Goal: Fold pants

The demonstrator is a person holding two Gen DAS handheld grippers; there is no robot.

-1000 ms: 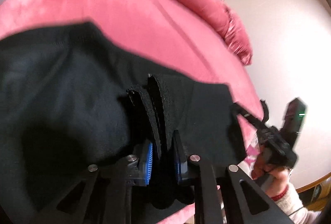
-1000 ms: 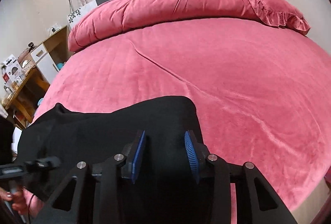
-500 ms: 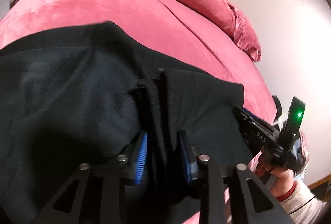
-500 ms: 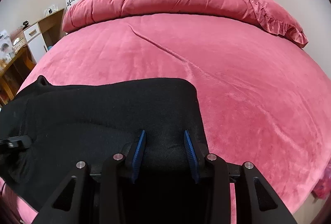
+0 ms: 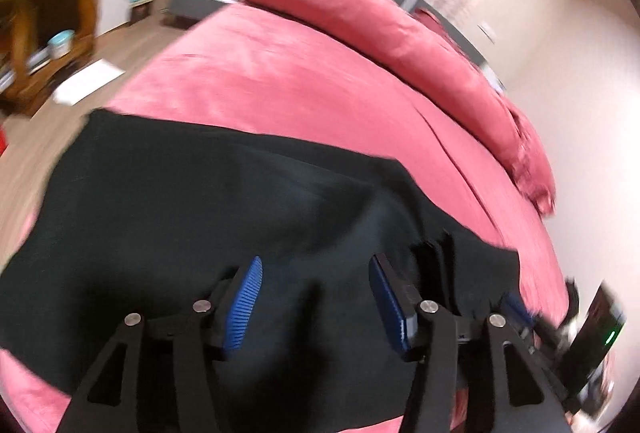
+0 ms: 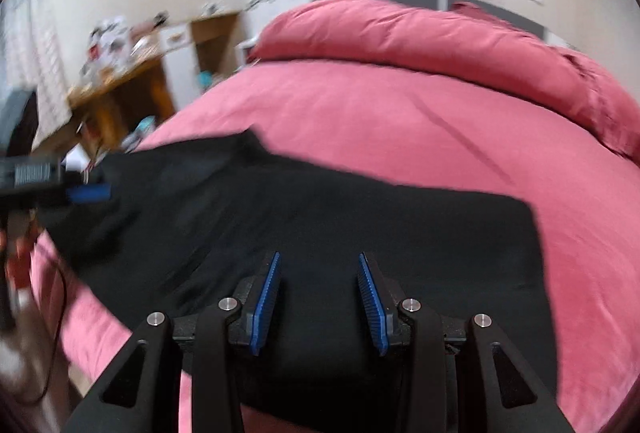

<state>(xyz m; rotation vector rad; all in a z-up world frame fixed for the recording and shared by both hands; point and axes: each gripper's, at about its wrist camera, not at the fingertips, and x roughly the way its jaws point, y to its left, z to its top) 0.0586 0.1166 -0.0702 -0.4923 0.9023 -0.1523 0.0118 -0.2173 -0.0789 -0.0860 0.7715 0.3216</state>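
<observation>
Black pants (image 5: 224,201) lie spread across the near part of the pink bed (image 5: 304,81). My left gripper (image 5: 316,265) hovers over them with its jaws opening; no cloth is between the blue pads. A small upright fold of black cloth (image 5: 436,253) stands just right of it. In the right wrist view the pants (image 6: 360,217) lie flat, their right corner (image 6: 524,209) squared off. My right gripper (image 6: 319,259) is open just above them, with nothing pinched. The other gripper's blue pad (image 6: 88,192) shows at the left edge.
A rolled pink duvet (image 6: 420,33) and a frilled pillow (image 5: 528,161) lie at the head of the bed. A wooden desk (image 6: 116,93) with clutter, a white cabinet (image 6: 180,61) and floor with a white sheet (image 5: 88,81) are to the left. A person's hand (image 6: 16,261) holds the left gripper.
The left gripper has let go of the upright fold of black cloth and opened. Both grippers have swung left along the pants, bringing the desk and floor into view.
</observation>
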